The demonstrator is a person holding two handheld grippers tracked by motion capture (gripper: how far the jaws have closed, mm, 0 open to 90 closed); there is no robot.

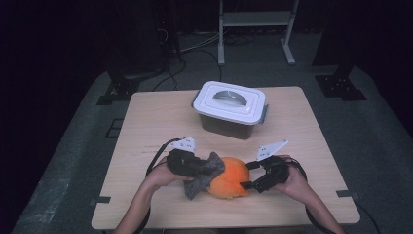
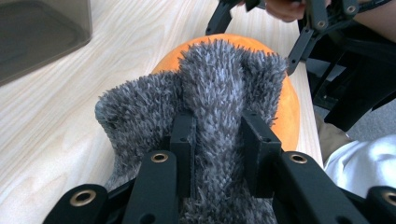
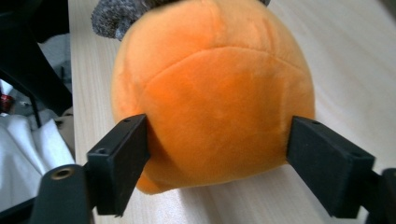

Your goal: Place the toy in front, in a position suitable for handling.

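On the pale wooden worktop (image 1: 146, 117), near its front edge, lies the orange plush ball (image 1: 229, 181). The left gripper (image 2: 217, 158) pinches its grey fuzzy cloth (image 2: 219, 93); the right gripper (image 3: 217, 163) stands spread around the ball, apparently just touching. Best close squarely across the middle.

A: Where does the plush ball (image 1: 230, 183) lie?

B: On the bench (image 1: 146, 117), at the lower middle of the high view, near the front edge. The fuzzy cloth (image 1: 203, 174) lies over its left side, hanging down onto the bench.

A: And the grippers?

B: The left gripper (image 1: 195, 166) comes in from the ball's left, its jaws on a fold of the cloth. The right gripper (image 1: 249, 175) sits at the ball's right, a jaw on either side of it.

A: Anything behind?

B: The lidded box (image 1: 230, 109) stands above the ball in the frame, toward the bench's far edge, well apart from it.
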